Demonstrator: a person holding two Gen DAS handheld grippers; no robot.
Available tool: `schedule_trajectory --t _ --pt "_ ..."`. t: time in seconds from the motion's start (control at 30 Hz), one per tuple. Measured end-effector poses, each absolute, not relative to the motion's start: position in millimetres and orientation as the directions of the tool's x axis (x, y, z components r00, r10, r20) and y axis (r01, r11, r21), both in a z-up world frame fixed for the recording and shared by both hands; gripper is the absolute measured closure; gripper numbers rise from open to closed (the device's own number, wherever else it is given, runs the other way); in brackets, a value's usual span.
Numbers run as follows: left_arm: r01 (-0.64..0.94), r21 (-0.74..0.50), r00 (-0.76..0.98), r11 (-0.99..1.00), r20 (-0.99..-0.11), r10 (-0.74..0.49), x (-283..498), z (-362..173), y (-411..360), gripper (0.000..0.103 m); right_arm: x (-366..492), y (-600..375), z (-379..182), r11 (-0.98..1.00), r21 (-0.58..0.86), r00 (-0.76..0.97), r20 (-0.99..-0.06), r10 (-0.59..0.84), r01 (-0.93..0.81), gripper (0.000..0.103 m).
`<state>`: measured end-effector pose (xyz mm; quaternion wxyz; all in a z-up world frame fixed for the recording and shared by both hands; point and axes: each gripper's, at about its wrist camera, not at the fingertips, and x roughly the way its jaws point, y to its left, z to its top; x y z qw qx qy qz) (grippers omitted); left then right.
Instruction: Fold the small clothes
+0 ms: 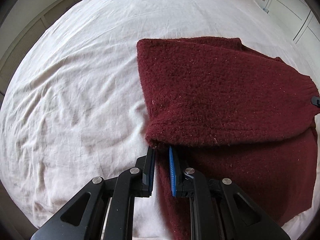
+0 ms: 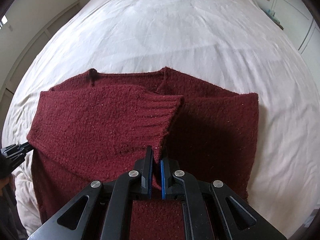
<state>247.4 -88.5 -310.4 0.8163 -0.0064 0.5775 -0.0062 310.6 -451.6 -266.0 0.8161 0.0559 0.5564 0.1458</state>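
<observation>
White bed sheet (image 2: 180, 30) carries the maroon sweater (image 2: 210, 130). Right gripper (image 2: 157, 156) pinches the sleeve cuff (image 2: 160, 116) over the sweater's middle; left gripper (image 1: 160, 150) clamps the sleeve's folded edge (sleeve runs crosswise between them).

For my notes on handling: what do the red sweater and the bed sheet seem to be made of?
The sweater looks like thick, fuzzy knit, perhaps wool or a wool blend: loose fibres, pale flecks and a ribbed cuff show. The sheet looks like thin, matte woven cloth, likely cotton, as it holds many fine creases. Neither fibre can be confirmed by sight.
</observation>
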Motion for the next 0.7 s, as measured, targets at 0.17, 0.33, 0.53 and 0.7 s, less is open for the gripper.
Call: schedule_trajectory --t 0.17,0.33,0.53,0.7 --pt "-0.007 -0.012 0.341 1.0 -0.94 -0.008 239.8 -304.1 -83.6 0.083 313.7 -452.0 -268.4 0.949 0.263 0.339 -0.889 0.309 -0.176 0.097" --pt "-0.014 0.01 0.369 1.0 -0.929 0.014 230.9 -295.2 -73.8 0.065 313.0 -451.1 -269.7 0.949 0.262 0.332 -0.891 0.308 -0.178 0.097" --pt "0.011 -0.001 0.344 1.0 -0.939 -0.005 248.4 -308.3 -82.0 0.049 312.6 -450.7 -272.1 0.947 0.271 0.321 -0.893 0.314 -0.173 0.097" --pt "0.024 0.003 0.327 1.0 -0.945 -0.004 266.3 -324.0 -90.9 0.049 313.4 -453.3 -274.9 0.946 0.28 0.314 -0.894 0.318 -0.162 0.097"
